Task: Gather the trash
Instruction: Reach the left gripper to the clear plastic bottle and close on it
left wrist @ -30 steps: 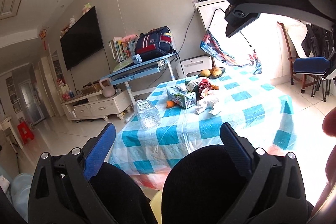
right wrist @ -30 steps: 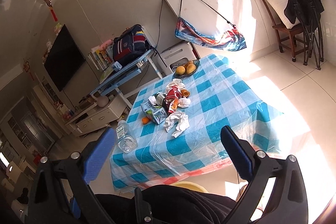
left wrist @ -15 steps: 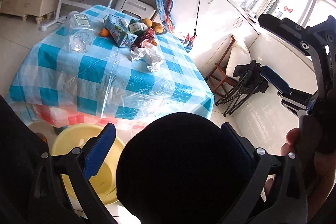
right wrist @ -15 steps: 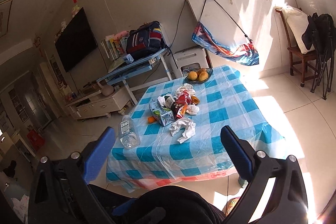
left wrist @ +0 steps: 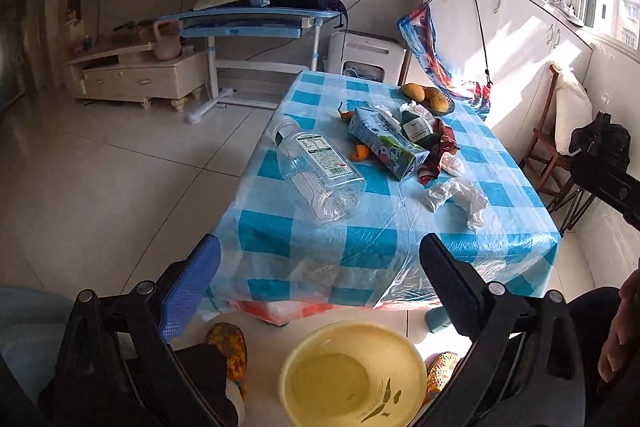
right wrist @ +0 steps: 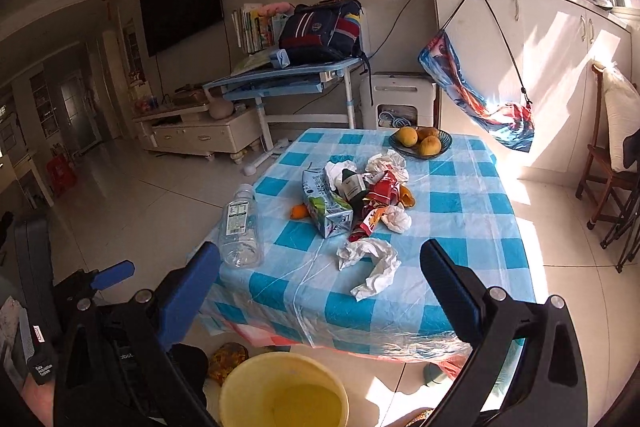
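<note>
Blue-checked table [right wrist: 460,203] carries trash before the TV wall; left gripper [left wrist: 320,267] and right gripper [right wrist: 320,271] gape empty.

A glossy clear plastic film covers the blue-checked tablecloth [right wrist: 460,203]; on it lie a clear plastic bottle [right wrist: 240,227], crumpled white tissue paper [right wrist: 372,263] and a printed cardboard carton [right wrist: 326,203].

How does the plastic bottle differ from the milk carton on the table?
The plastic bottle is clear, rounded and looks empty; the milk carton is opaque, printed and boxy. The bottle lies alone near the table's corner; the carton sits against the trash pile. Both lie on their sides on the checked tablecloth.
</note>
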Available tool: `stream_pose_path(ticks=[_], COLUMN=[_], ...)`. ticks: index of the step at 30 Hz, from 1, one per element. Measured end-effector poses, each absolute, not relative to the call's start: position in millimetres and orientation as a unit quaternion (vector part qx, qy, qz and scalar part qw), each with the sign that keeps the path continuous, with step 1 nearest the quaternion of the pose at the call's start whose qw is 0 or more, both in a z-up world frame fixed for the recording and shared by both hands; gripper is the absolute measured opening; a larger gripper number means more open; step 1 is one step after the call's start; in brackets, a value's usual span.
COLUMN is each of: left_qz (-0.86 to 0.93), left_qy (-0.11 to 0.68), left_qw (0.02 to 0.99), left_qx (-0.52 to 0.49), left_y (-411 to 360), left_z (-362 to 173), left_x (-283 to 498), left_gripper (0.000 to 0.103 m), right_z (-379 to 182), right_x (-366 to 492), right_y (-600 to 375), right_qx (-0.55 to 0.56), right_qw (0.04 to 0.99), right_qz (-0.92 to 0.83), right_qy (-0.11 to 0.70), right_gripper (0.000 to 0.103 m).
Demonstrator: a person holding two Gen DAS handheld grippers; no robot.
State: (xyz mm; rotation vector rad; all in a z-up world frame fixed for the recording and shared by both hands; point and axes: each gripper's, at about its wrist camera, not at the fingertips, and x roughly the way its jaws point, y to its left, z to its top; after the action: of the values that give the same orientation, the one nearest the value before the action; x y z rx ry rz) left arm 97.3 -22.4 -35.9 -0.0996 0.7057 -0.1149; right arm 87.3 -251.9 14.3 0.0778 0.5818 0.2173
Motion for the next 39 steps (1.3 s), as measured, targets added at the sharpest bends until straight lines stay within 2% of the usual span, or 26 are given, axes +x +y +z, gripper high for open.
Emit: stream_pose_path(ticks=[14, 21, 23, 25, 27, 29, 31, 34, 39], left_qz=[-0.045, -0.015, -0.005, 0.001, -0.003, -0.021, -0.042, -0.066, -0.082], left_qy=[0.393, 0.416, 0.429, 0.442, 0.453, 0.459, 0.461, 0.454, 0.438], left_qw=[0.905, 0.903, 0.899, 0.893, 0.887, 0.882, 0.88, 0.882, 0.889], left_qx=[-0.154, -0.108, -0.093, -0.084, -0.092, -0.103, -0.107, -0.11, -0.103], left_y=[-14, -39, -41, -40, -36, -33, -32, -33, -32], left_z=[-57, -73, -80, -88, -96, -100, -102, -102, -93], left_x=[192, 243, 256, 266, 272, 276, 278, 275, 261], left_gripper=[0.096, 0.096, 0.096, 0.096, 0.094, 0.086, 0.068, 0.058, 0.053], right_z=[-50, -86, -93, -99, -100, -99, -97, -96, -85], right_x=[184, 218, 224, 228, 228, 226, 224, 220, 203], right_y=[-258, -268, -270, -270, -270, -267, -269, -271, -268], right_qx=[0.003, 0.009, 0.007, 0.009, 0.004, -0.004, 0.004, 0.016, 0.026], right_qw=[0.908, 0.887, 0.882, 0.876, 0.877, 0.878, 0.877, 0.877, 0.878], right_qz=[0.089, 0.083, 0.085, 0.09, 0.095, 0.102, 0.114, 0.125, 0.161], right_qy=[0.41, 0.455, 0.464, 0.474, 0.471, 0.468, 0.467, 0.464, 0.45], right_gripper=[0.096, 0.096, 0.093, 0.08, 0.075, 0.063, 0.035, 0.019, 0.015])
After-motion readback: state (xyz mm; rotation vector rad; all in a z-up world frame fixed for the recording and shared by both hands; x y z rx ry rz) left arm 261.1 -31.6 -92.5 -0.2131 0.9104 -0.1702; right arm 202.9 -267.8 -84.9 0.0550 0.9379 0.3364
